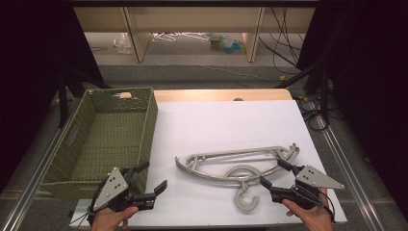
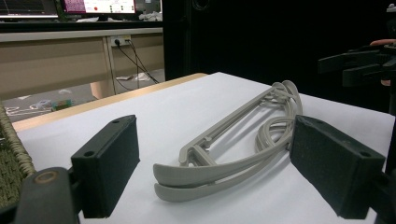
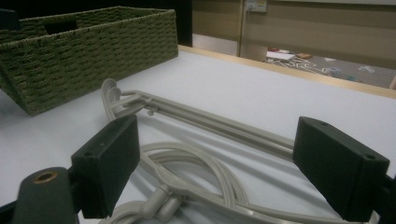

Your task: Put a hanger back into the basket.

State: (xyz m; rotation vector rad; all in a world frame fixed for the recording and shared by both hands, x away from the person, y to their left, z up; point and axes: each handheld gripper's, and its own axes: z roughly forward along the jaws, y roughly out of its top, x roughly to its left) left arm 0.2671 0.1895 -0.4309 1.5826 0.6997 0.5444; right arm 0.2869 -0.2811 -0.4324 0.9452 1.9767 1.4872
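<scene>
Two tools gape wide, empty: left tool [image 1: 153, 176], right tool [image 1: 275, 173]; hangers [image 1: 238, 166] between.

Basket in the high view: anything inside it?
No. The green woven basket shows only its bare woven floor; the grey hangers lie outside on the white table.

The hangers [image 1: 226, 166] are a pale grey-beige, plain all over, lying on a white sheet [image 1: 226, 120]. Left of the hangers stands a basket [image 1: 77, 144] of olive-green weave, its ribbed pattern running in rows. Beyond the hangers a strip of light wood tabletop [image 1: 221, 95] shows. Both grippers [image 1: 151, 180] [image 1: 274, 175] near the hangers have matt black jaws and grey plates.
</scene>
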